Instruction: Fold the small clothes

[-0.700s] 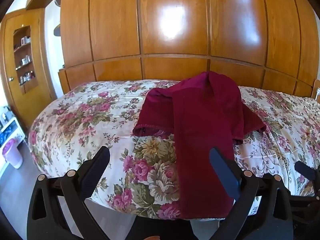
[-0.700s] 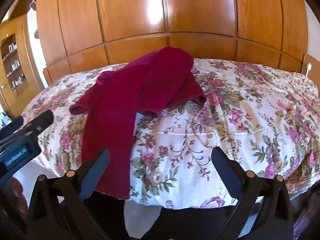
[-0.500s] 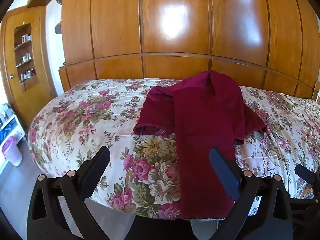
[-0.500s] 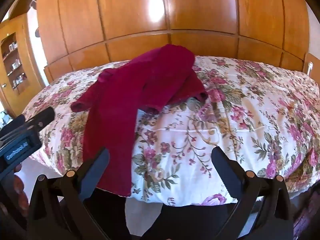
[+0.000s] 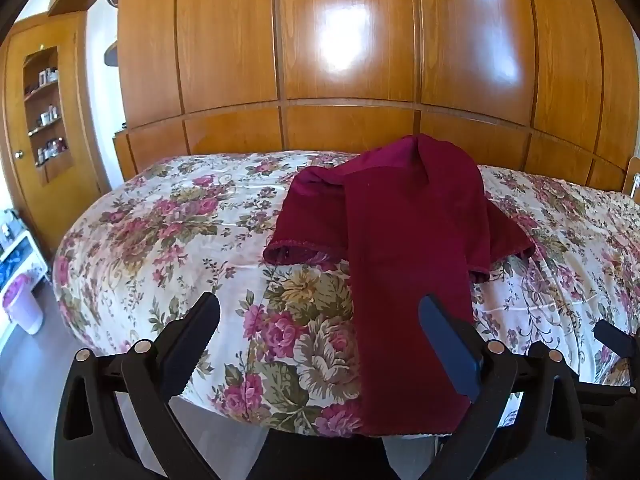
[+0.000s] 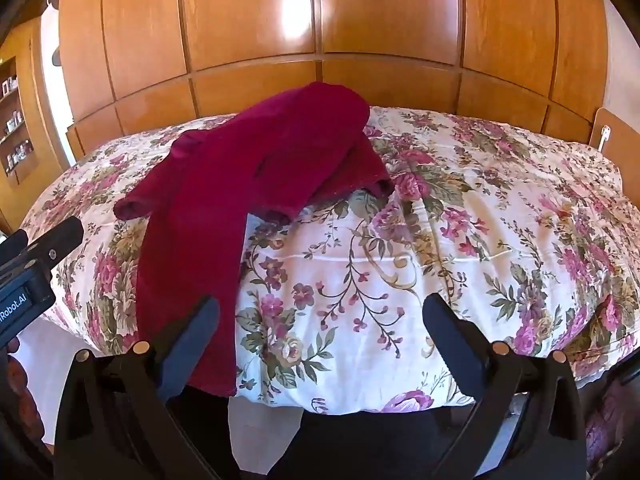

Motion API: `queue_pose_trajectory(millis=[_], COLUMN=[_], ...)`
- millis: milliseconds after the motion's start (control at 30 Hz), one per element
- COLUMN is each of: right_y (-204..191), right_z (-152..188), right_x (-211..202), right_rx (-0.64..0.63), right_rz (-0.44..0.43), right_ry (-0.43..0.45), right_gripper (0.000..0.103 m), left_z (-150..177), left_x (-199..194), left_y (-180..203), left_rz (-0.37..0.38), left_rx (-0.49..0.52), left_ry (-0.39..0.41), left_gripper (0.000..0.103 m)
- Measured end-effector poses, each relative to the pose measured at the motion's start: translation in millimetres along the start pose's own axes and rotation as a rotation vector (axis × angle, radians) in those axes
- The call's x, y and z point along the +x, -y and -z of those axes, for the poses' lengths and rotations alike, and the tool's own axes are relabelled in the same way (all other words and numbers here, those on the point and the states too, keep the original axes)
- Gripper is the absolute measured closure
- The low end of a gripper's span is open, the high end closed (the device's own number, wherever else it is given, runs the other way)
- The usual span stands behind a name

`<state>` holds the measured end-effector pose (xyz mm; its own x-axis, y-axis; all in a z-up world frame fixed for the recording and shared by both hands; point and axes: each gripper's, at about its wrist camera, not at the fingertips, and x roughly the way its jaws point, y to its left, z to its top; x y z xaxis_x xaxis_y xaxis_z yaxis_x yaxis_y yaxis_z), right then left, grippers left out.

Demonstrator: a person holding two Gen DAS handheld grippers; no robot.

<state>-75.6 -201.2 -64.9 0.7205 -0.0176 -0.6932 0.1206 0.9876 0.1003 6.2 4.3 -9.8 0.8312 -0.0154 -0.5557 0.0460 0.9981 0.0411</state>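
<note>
A dark red short-sleeved garment lies on the flowered bedspread, its lower part hanging over the near edge of the bed. It also shows in the right wrist view, left of centre. My left gripper is open and empty, held before the bed edge, its right finger over the garment's hanging end. My right gripper is open and empty, to the right of the garment, above the bedspread. The left gripper's body shows at the left edge of the right wrist view.
A wooden panelled wall rises behind the bed. A wooden cabinet with shelves stands at the left. A pink bin sits on the floor at the lower left.
Both views have shifted slightly closer and higher over the bed. The garment has not moved. Both grippers stay open.
</note>
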Motion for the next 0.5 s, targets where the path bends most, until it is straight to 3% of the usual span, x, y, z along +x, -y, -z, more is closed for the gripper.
queue_pose_trajectory(millis=[500], right_y=[-2.9], right_z=[-1.0], right_x=[5.2], right_rx=[-0.015], right_rz=[-0.004], right_ry=[-0.005], right_gripper=[0.002], left_z=[1.5], left_x=[6.8], left_y=[-2.4], left_rz=[-0.009], left_rx=[0.005], left_ry=[-0.023], left_gripper=[0.004])
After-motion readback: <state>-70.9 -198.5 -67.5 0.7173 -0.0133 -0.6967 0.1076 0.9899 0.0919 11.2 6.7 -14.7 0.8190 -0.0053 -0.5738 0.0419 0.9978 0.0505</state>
